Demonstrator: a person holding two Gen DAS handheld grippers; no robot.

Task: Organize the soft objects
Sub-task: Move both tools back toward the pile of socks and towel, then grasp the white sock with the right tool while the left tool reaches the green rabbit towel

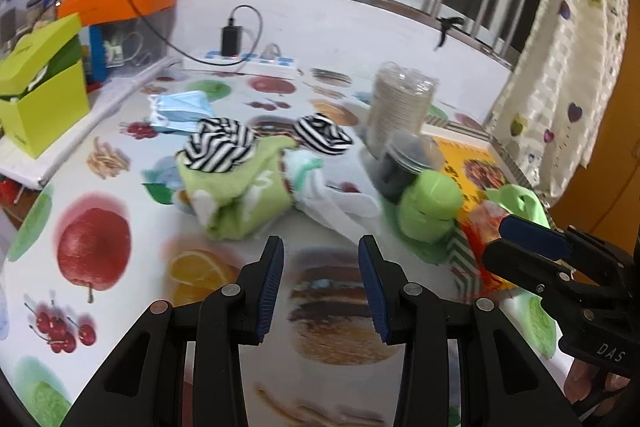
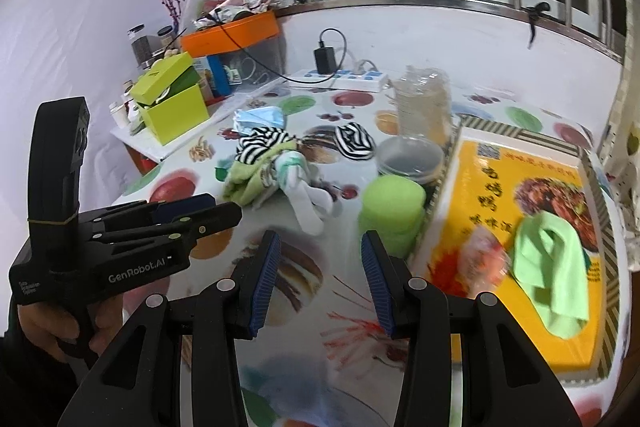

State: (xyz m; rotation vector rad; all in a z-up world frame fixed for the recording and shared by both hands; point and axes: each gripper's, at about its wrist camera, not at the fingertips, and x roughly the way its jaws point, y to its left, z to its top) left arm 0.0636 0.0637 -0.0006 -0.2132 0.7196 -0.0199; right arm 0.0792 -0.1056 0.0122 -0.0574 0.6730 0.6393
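Holding left gripper and right gripper with jaws released over the desk, I list: sock pile unsorted, green cloth already parked on yellow tray.

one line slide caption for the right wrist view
Open right gripper above fruit-print table, green cloth on yellow tray, socks ahead.

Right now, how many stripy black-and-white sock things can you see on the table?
2. One striped bundle sits atop the green cloth pile; the other striped bundle lies alone beside it, nearer the cup stack. More may hide underneath.
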